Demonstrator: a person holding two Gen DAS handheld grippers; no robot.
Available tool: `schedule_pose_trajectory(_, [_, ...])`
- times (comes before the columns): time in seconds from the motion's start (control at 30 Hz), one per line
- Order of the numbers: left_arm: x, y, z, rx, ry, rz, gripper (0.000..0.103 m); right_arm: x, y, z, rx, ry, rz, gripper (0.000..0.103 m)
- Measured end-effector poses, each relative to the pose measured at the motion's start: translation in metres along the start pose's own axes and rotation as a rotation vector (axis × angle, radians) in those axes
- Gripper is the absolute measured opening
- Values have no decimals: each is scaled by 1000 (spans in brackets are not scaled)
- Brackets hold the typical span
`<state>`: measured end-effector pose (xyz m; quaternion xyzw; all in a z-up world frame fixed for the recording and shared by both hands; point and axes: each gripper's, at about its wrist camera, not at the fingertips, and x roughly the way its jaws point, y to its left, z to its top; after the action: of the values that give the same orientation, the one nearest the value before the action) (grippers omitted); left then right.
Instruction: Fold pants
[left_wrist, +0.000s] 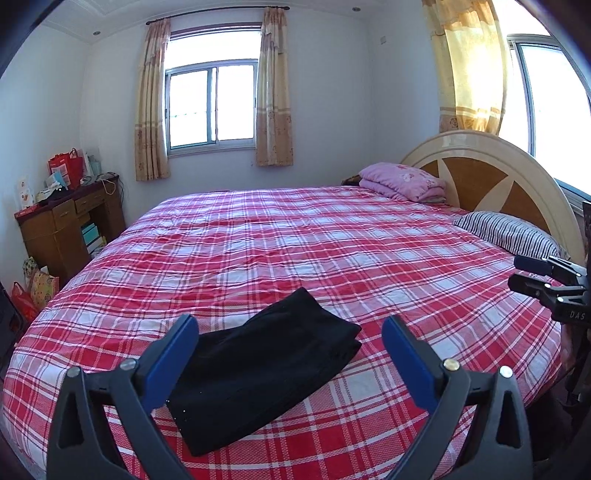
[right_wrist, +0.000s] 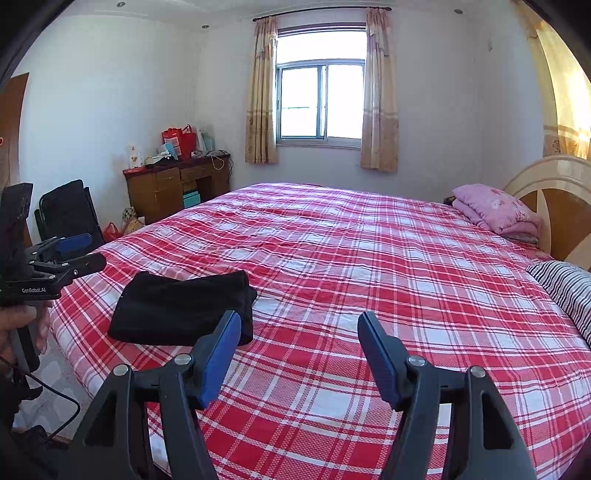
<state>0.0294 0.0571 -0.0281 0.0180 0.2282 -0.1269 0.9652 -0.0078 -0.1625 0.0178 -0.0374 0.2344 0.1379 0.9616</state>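
Observation:
The black pants (left_wrist: 258, 365) lie folded in a compact rectangle on the red plaid bed (left_wrist: 295, 236), near its front edge. They also show in the right wrist view (right_wrist: 181, 308). My left gripper (left_wrist: 290, 338) is open and empty, held above the pants. My right gripper (right_wrist: 299, 332) is open and empty, above the bedsheet to the right of the pants. The right gripper also shows at the right edge of the left wrist view (left_wrist: 528, 275), and the left gripper at the left edge of the right wrist view (right_wrist: 83, 253).
A folded pink blanket (left_wrist: 402, 181) and a striped pillow (left_wrist: 509, 232) lie by the headboard (left_wrist: 487, 173). A wooden desk (right_wrist: 173, 188) with bags stands at the far wall. A black folding chair (right_wrist: 68, 212) stands left of the bed.

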Motion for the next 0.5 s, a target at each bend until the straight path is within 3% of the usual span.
schedule_pose_trajectory(0.5, [7, -1, -2, 8, 40, 64, 103, -3, -2, 1, 11, -13, -3, 68])
